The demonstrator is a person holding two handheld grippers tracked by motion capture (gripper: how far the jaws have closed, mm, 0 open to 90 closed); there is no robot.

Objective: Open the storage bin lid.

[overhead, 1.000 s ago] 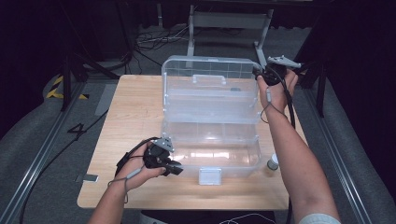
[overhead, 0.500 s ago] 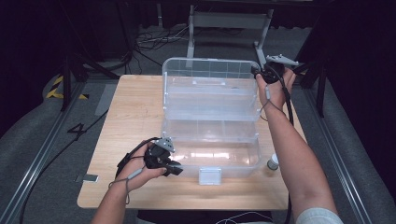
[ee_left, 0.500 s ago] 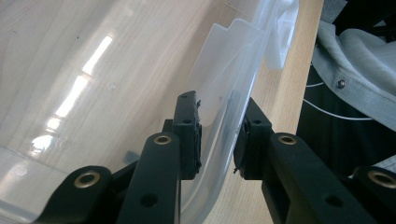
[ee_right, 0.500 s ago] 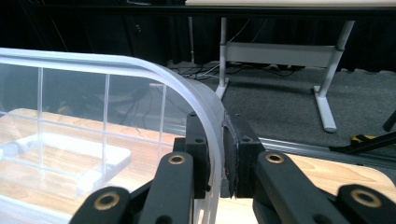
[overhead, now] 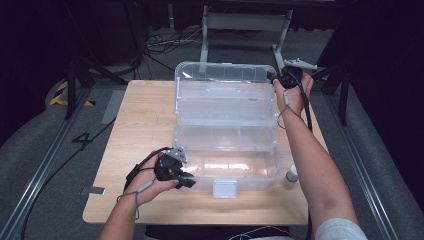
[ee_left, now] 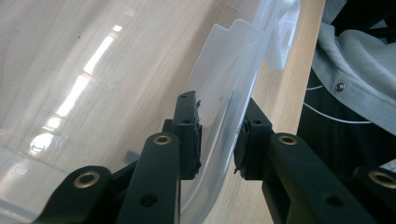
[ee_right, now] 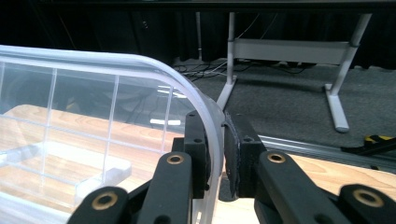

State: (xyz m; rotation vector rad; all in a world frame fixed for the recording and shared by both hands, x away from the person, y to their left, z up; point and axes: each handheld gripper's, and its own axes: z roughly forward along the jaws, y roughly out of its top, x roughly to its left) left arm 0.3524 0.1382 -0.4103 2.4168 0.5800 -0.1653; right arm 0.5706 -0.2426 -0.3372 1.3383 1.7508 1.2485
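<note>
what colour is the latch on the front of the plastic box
Translucent whitish, frosted rather than clear like the box; the latch shows best in the high view.

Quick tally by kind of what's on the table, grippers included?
Clear box: 1
Small bottle: 1
Grippers: 2, left gripper, right gripper
Total: 4
</note>
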